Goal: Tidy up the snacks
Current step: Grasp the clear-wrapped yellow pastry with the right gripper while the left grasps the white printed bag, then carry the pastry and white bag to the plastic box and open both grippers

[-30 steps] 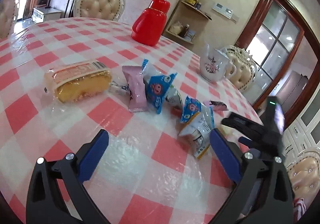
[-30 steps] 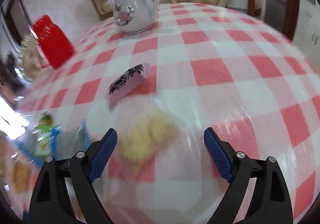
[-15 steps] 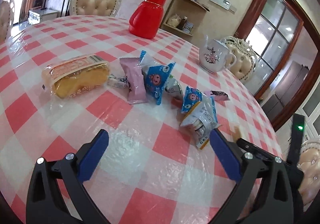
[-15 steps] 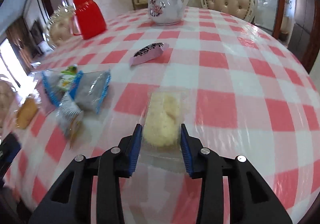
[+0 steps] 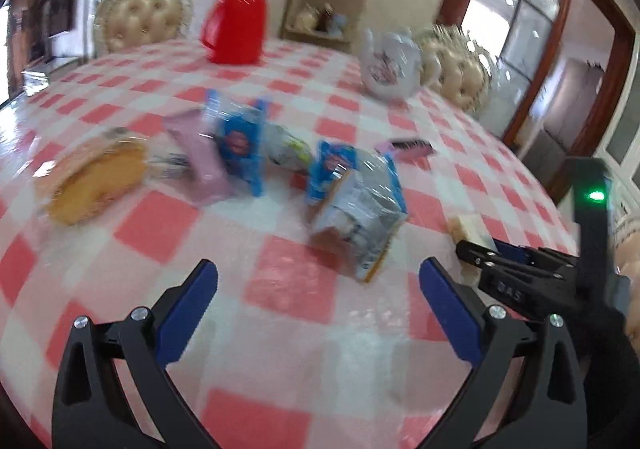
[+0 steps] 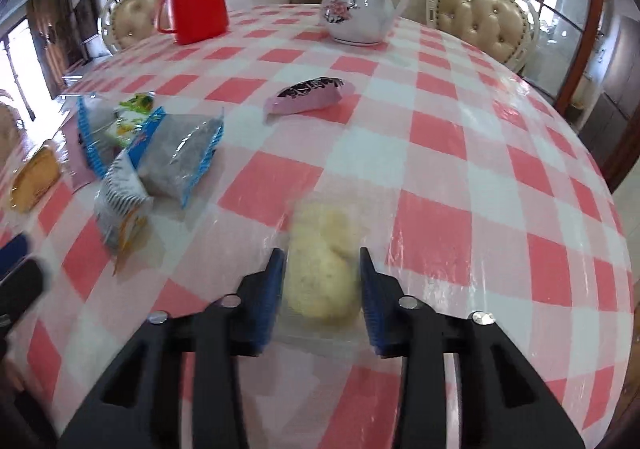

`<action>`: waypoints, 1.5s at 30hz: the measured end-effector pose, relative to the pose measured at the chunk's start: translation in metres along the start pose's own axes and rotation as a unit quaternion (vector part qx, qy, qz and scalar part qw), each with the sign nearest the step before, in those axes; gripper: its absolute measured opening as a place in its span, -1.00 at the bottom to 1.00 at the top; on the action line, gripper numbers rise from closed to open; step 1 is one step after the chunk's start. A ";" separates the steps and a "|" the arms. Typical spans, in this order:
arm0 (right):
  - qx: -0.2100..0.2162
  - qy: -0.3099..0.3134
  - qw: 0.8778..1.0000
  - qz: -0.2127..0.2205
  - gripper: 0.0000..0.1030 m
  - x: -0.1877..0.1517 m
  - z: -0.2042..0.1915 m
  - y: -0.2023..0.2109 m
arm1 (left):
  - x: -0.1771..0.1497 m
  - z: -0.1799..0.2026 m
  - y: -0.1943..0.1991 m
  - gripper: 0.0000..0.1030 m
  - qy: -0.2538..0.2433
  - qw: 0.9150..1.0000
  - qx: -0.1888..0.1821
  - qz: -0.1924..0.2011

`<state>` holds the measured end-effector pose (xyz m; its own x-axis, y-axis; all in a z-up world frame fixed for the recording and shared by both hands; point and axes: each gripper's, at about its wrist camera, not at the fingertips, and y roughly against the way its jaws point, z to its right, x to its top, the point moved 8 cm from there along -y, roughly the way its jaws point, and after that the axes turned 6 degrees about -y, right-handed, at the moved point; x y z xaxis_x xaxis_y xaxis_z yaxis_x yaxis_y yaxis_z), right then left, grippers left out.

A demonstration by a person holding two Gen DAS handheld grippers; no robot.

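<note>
The clear-wrapped pale pastry [image 6: 320, 281] sits between the closing right gripper [image 6: 322, 289] pads; squeezing harder could crush it. The left gripper [image 5: 316, 313], spread empty, could knock the packet [image 5: 360, 217] at 12 o'clock.

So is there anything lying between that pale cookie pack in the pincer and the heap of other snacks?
Nothing visible. Only bare checked tablecloth separates the cookie pack, between the closing jaws of the right gripper, from the snack pile to its left.

Glossy clear film covers the checked tablecloth [image 6: 472, 153]; snack wrappers [image 6: 176, 157] shiny plastic.
</note>
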<state>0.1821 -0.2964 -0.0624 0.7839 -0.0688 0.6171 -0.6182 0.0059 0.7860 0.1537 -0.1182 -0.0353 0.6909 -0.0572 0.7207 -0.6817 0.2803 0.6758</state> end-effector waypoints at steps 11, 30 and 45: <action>0.045 -0.041 0.998 0.001 -0.33 -0.002 0.013 0.005 | 0.022 0.018 -0.074 -0.11 -0.096 0.989 0.073 -0.086; 0.119 -0.133 0.983 0.036 -0.33 -0.003 0.028 0.024 | -0.013 -0.055 0.043 -0.14 0.033 0.999 0.023 -0.010; 0.183 -0.084 0.978 0.055 -0.32 -0.100 -0.054 0.122 | -0.055 -0.063 0.100 -0.12 0.049 0.999 0.013 0.017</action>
<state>0.0315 -0.2352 -0.0263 0.7094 -0.2519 0.6583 -0.7023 -0.3322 0.6296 0.0623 -0.0268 -0.0173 0.6859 0.0460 0.7262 -0.7110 0.2548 0.6554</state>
